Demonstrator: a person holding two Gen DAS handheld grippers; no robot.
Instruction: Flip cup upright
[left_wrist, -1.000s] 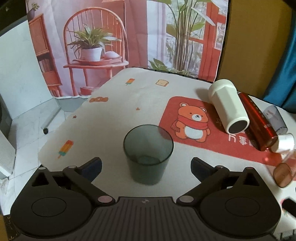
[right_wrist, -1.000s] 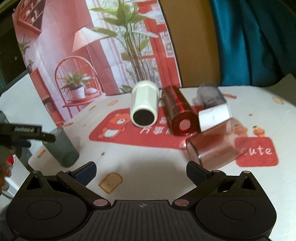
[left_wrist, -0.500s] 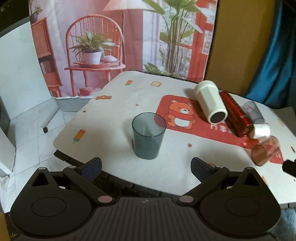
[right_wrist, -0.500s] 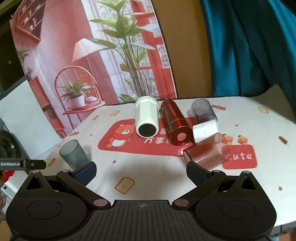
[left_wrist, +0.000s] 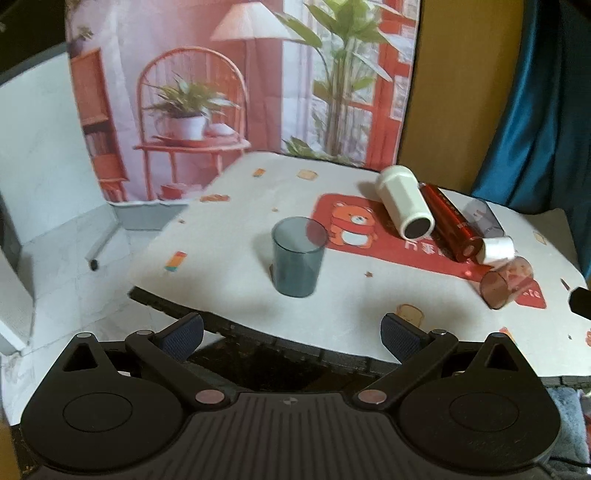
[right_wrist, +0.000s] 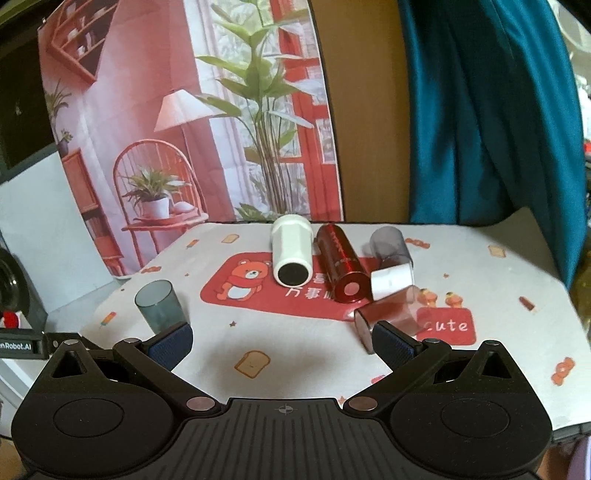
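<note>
Now the left gripper (left_wrist: 291, 330) has its fingers (left_wrist: 183, 330) spread wide with nothing between them, held off the near edge of the table (left_wrist: 332, 325), above the dark gap below that edge. Straight ahead of it the grey-blue cup (left_wrist: 298, 256) stands upright on the table, mouth up, well apart from both fingers and close to the table's near left corner.

The right gripper (right_wrist: 282, 341) is likewise spread, its fingers (right_wrist: 393, 345) holding nothing, over the near part of the table. From this side the grey-blue cup (right_wrist: 159, 306) shows just beyond the left finger. The right finger overlaps the near end of a translucent pink cup (right_wrist: 388, 314) in the picture; whether they touch I cannot tell.

Beyond the fingers, a group of things lies on its side on the patterned cloth. The white cup (right_wrist: 291, 254) points its dark end toward the right camera, on the red bear mat (right_wrist: 251, 291). Just beside it lies a red metallic bottle (right_wrist: 341, 264), and next to that a clear grey bottle with a white cap (right_wrist: 391, 258). The pink cup (left_wrist: 506, 282) lies nearest the front edge of the group, partly on a red "cute" patch (right_wrist: 447, 325).

Behind the table hang a printed backdrop (right_wrist: 207, 122) of a chair and plants and a teal curtain (right_wrist: 491, 110).
</note>
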